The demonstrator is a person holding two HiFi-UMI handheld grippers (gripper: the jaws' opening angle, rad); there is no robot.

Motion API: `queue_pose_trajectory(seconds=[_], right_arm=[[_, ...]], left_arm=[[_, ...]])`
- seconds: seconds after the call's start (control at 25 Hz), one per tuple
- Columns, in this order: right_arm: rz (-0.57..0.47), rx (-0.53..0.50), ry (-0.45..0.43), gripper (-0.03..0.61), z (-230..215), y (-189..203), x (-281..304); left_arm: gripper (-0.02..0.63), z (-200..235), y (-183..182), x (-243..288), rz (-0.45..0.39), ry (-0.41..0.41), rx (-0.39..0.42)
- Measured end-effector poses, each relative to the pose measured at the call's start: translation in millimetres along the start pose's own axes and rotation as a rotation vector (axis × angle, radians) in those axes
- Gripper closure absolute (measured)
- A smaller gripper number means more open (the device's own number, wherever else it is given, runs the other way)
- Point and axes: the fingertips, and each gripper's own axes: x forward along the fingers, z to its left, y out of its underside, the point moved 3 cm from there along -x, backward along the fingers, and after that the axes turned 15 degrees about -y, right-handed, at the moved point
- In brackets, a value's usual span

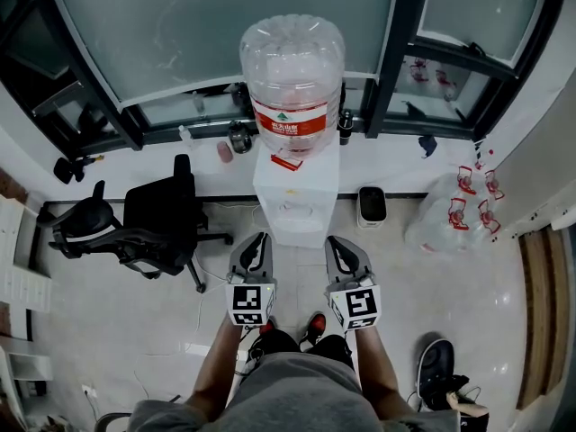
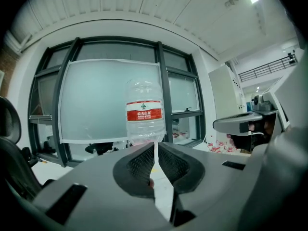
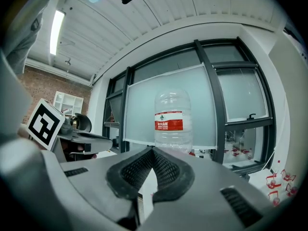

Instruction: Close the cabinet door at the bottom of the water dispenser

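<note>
I hold the left gripper (image 1: 262, 238) and the right gripper (image 1: 336, 242) side by side, just in front of the water dispenser (image 1: 297, 201). Both point at it and neither one touches it.

In the left gripper view the two black fingers (image 2: 139, 165) are closed, with only a thin line of light between them and nothing held. In the right gripper view the fingers (image 3: 171, 170) meet at their tips too, and they hold nothing.

The water dispenser is a white box that stands on the floor (image 1: 108, 313) against the wall under the big window (image 1: 216, 25). A large clear bottle (image 1: 292, 70) with a red label sits upside down on top of it. The cabinet door is low on the front. From the head view I look down on the top of the dispenser, and in both gripper views the fingers cover its lower part. So I cannot tell if the door is open or shut.

A black office chair (image 1: 157, 214) stands to the left of the dispenser. A small white box with a dark top (image 1: 371, 207) sits just to its right. Farther right, clear bags with red print (image 1: 450, 214) lie on the floor.

My red shoes (image 1: 315, 327) show below the grippers.
</note>
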Motion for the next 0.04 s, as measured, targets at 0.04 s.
queue_pose_trajectory(seconds=[0.04], right_arm=[[0.001,-0.001,0.000,0.566,-1.3,0.3,0.1]], left_arm=[[0.571,-1.2,-0.2,0.7,0.001,0.002,0.001]])
